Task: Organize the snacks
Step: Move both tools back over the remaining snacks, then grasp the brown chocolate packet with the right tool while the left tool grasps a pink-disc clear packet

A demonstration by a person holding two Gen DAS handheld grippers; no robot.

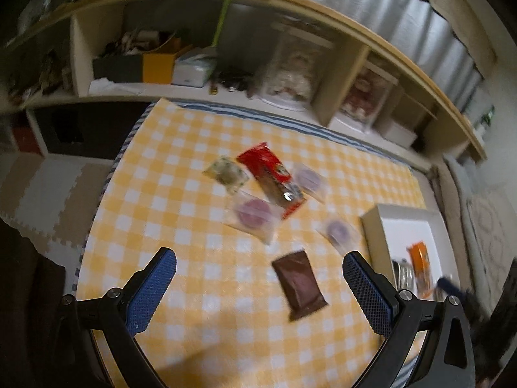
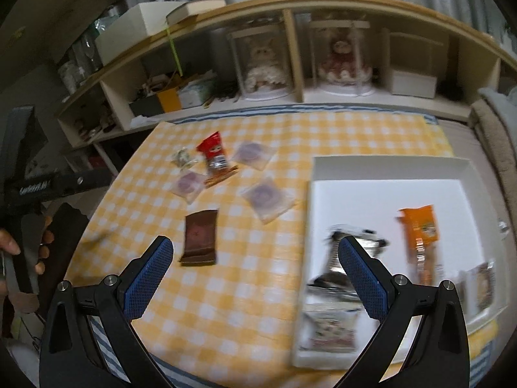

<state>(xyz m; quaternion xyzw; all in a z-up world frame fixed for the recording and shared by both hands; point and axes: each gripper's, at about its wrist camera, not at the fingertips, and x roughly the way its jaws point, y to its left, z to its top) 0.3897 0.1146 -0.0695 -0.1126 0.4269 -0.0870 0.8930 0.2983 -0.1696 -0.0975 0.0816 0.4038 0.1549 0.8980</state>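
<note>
Loose snacks lie on the yellow checked cloth [image 1: 200, 291]. A brown packet [image 1: 299, 284] [image 2: 199, 237] is nearest. Beyond it lie a red packet [image 1: 271, 177] [image 2: 216, 158], a pale speckled packet [image 1: 225, 174] [image 2: 184, 157] and three clear packets with purple rounds [image 1: 253, 215] [image 2: 266, 198]. A white tray [image 2: 384, 190] [image 1: 374, 226] on the right holds an orange packet [image 2: 420, 236] [image 1: 420, 265] and several silvery ones [image 2: 332, 268]. My left gripper [image 1: 258, 284] hovers open above the brown packet. My right gripper [image 2: 253, 271] hangs open over the tray's left rim, empty.
A low wooden shelf [image 2: 294, 48] runs along the back with boxes, clutter and two cased dolls [image 2: 263, 64]. A person's hand [image 2: 19, 249] holds the other gripper's black handle at the left. Foam floor mats [image 1: 48, 187] lie left of the table.
</note>
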